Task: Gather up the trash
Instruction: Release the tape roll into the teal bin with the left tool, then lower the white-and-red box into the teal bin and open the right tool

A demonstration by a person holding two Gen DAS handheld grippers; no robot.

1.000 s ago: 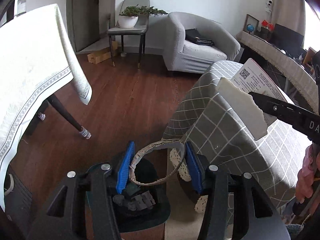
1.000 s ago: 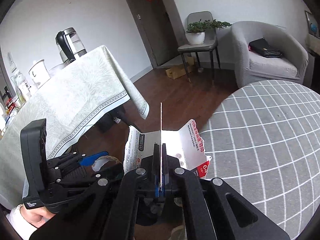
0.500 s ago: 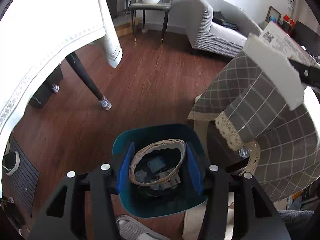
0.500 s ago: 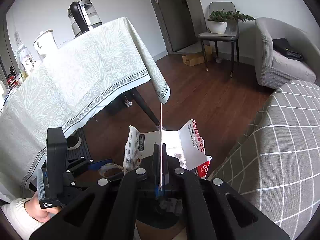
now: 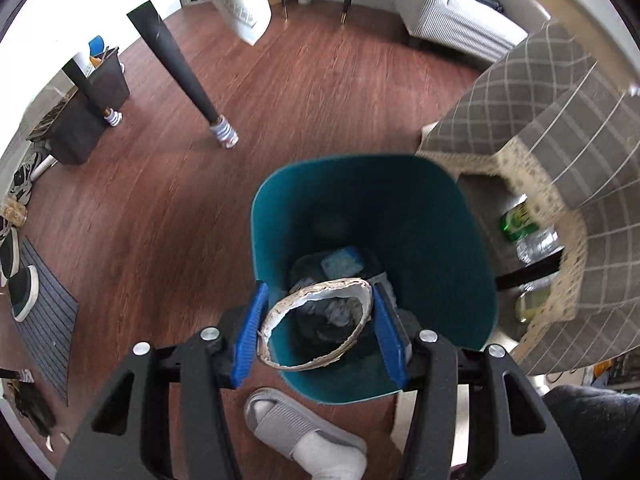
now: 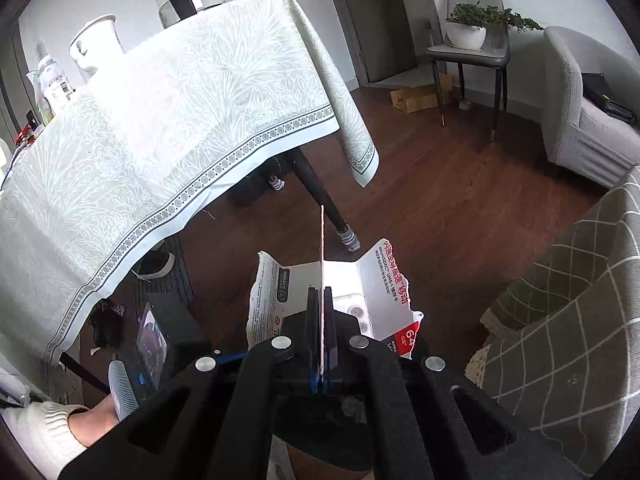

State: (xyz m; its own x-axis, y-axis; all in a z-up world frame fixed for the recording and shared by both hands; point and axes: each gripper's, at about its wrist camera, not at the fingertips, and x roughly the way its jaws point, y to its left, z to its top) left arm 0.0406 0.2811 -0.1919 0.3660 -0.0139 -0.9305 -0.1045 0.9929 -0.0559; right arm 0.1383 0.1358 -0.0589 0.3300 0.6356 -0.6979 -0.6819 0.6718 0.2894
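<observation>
My left gripper (image 5: pixel 316 328) is shut on a torn cardboard tape ring (image 5: pixel 280 312), squeezed between its blue pads (image 5: pixel 248 340). It holds the ring right over the open teal trash bin (image 5: pixel 432 216), which has several scraps at its bottom. My right gripper (image 6: pixel 321 344) is shut on a torn white and red card package (image 6: pixel 384 280), gripping a thin upright flap of it. The left gripper's body shows at the lower left of the right wrist view (image 6: pixel 160 340).
A dining table with a pale cloth (image 6: pixel 160 120) stands to the left, its black leg (image 5: pixel 184 68) on the wood floor. A checked-cloth table (image 5: pixel 560 120) is at the right, bottles (image 5: pixel 528 232) beneath it. A slippered foot (image 5: pixel 304 436) is beside the bin.
My left gripper tilted down and moved over the bin with the ring, now close above its opening. My right gripper moved left and lower with the package, away from the checked table.
</observation>
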